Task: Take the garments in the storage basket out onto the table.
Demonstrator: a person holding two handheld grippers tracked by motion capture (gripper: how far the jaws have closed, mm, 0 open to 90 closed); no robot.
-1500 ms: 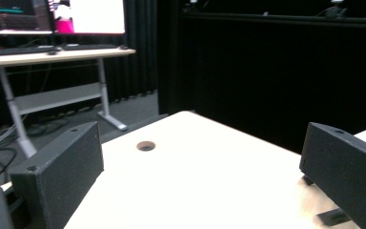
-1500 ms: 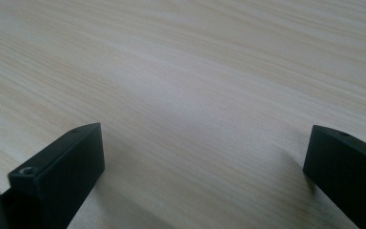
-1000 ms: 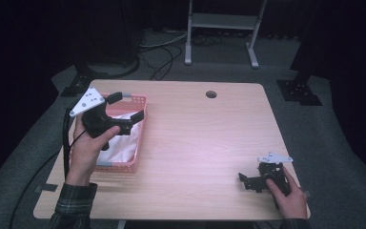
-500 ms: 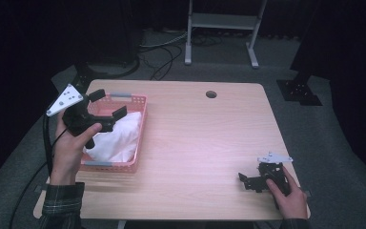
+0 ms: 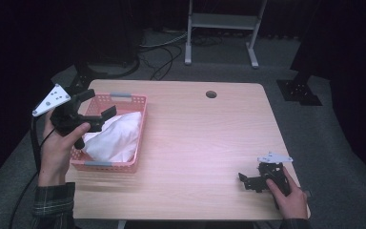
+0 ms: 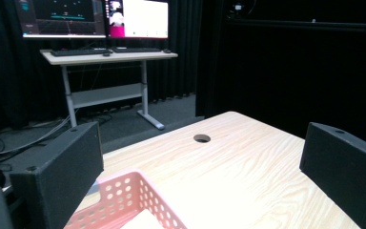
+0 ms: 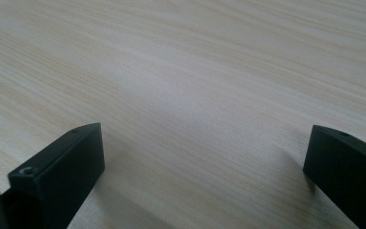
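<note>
Basket (image 5: 109, 164) and white cloth (image 5: 116, 136) sit just under and beside my left gripper (image 5: 95, 107). I hold that gripper up in the air over the far left corner of the basket. Its jaws are spread wide apart and nothing is between them. They point across the table (image 5: 200, 138), away from my left hand (image 5: 59, 143). The grey plate on top of the gripper sticks out past the table's left edge.

From my left gripper's own view, the pink corner of the basket (image 6: 128, 200) is right below the jaws, with lots of little holes in its wall. A bit of the white cloth (image 6: 145, 222) peeks up inside it. Farther out is the bare wood of the table (image 6: 238, 171) and a small round hole (image 6: 201, 138) in it. Far behind that is a desk (image 6: 109, 55) with bright screens (image 6: 95, 16) on it.

The cloth lies bunched up inside the basket and covers most of the bottom. The basket is on the left part of the table.

My right gripper (image 5: 248, 181) is well apart from all that, low on the table near the right corner close to me. My right hand (image 5: 290, 200) holds it there. Its jaws are spread wide too, with only the wood (image 7: 195, 95) between them.
</note>
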